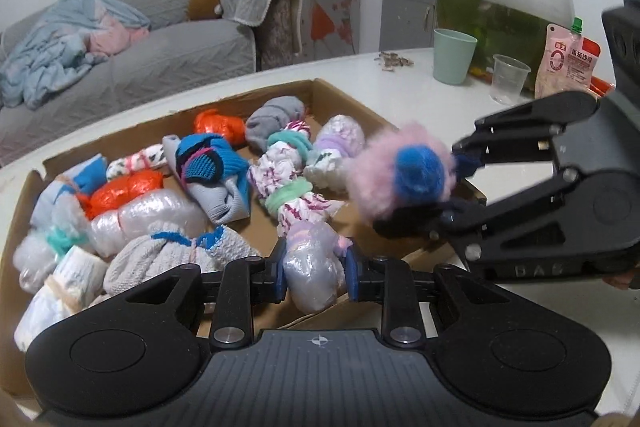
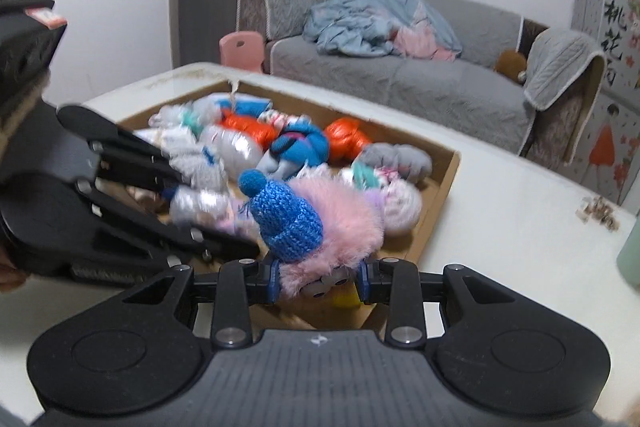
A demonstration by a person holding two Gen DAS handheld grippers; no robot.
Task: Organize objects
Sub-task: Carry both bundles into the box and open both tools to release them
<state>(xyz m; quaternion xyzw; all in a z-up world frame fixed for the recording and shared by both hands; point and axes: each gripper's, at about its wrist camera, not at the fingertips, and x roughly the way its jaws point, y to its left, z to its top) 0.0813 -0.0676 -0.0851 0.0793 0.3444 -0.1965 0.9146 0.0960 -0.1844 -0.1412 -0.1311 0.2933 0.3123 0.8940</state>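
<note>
A shallow cardboard box [image 1: 336,95] [image 2: 448,179] on the white table holds several rolled socks and bundles wrapped in plastic. My left gripper [image 1: 316,277] is shut on a silvery, lilac-tinted plastic-wrapped bundle [image 1: 310,271], held above the box's near edge. My right gripper [image 2: 320,277] is shut on a fluffy pink toy [image 2: 340,227] that wears a blue knitted hat [image 2: 282,215] and has googly eyes. That toy [image 1: 396,175] shows at the right of the left wrist view, in the right gripper [image 1: 444,187]. The left gripper [image 2: 200,207] and its bundle [image 2: 200,205] appear at the left of the right wrist view.
On the table's far right stand a green cup [image 1: 454,55], a clear plastic cup [image 1: 510,79], a pink sauce pouch [image 1: 568,63] and a large glass jar of green liquid [image 1: 504,7]. Crumbs [image 1: 394,61] lie near them. A grey sofa [image 2: 400,83] and a pink chair [image 2: 242,47] stand behind the table.
</note>
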